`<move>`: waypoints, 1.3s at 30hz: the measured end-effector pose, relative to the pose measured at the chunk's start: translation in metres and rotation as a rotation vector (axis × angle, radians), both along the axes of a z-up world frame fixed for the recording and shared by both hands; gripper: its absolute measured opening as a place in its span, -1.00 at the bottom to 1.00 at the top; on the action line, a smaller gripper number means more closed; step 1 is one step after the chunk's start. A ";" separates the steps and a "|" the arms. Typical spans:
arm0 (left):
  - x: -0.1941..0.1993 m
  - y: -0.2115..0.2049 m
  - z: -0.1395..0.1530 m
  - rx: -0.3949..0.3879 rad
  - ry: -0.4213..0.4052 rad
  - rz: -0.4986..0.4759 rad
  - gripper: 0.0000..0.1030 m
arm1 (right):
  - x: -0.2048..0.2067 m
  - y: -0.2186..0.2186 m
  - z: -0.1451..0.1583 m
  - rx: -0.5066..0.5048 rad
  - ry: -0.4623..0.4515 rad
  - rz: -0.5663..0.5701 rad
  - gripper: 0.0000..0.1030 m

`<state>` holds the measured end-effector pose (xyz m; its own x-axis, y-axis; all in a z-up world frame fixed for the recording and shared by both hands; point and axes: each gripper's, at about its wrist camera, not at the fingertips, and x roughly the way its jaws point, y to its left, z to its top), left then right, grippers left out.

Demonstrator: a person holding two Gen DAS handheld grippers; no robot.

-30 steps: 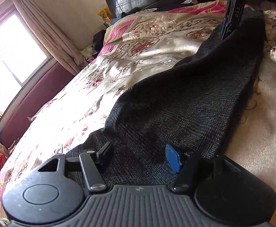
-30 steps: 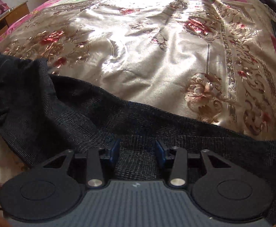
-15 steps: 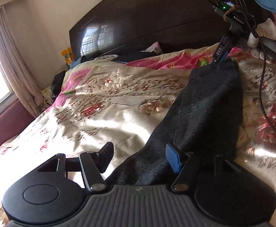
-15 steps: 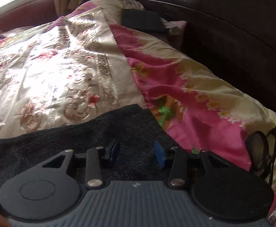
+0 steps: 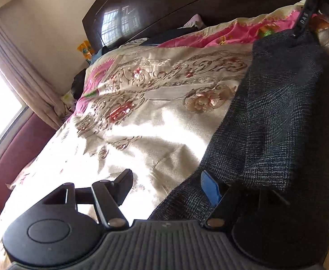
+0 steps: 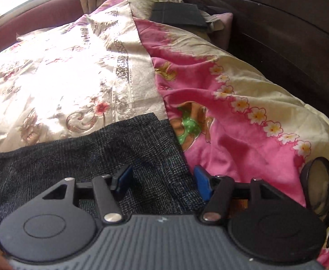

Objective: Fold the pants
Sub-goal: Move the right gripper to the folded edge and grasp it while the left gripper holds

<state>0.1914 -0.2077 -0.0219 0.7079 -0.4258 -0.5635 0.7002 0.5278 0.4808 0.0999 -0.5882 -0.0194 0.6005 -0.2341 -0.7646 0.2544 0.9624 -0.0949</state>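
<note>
Both grippers are letting go right now. Left gripper [image 5: 166, 187] jaws are opening, pants [image 5: 277, 121] edge draped over the finger at 3 o'clock. Right gripper [image 6: 162, 181] jaws are opening too, cloth lying slack between them. Pants stretch across the bedspread [image 5: 155, 117] toward 1 o'clock. I'd back out low, no snagging.

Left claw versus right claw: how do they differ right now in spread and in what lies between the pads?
The left claw is spread wider than the right claw. The left has mostly the quilt in its gap, the pants lying at its blue pad; the right has pants across its whole gap. Shared: both are opening, with neither clamping the cloth.
</note>
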 end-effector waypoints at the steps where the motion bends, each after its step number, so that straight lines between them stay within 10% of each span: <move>1: 0.000 0.005 0.002 -0.014 0.032 0.002 0.58 | -0.002 0.004 0.000 -0.044 0.022 0.009 -0.22; 4: -0.010 0.014 0.003 -0.017 0.050 -0.013 0.58 | -0.010 0.000 0.006 -0.035 0.025 -0.014 -0.58; 11: -0.027 0.015 0.005 -0.004 0.013 -0.059 0.58 | -0.001 0.005 0.028 -0.107 -0.029 0.002 -0.46; 14: -0.032 0.017 0.009 -0.015 0.024 -0.079 0.58 | 0.024 0.023 0.031 -0.055 -0.003 0.182 -0.28; 25: -0.033 0.026 0.010 -0.038 0.053 -0.101 0.58 | 0.080 0.132 -0.015 -0.399 0.260 0.948 -0.37; 39: -0.024 0.032 0.005 -0.126 0.125 -0.052 0.58 | 0.116 0.156 -0.030 -0.432 0.591 1.236 -0.58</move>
<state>0.1673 -0.1758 -0.0166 0.6110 -0.5331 -0.5852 0.7783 0.5397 0.3209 0.2160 -0.4325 -0.0491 0.2117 -0.0804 -0.9740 -0.8872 0.4023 -0.2260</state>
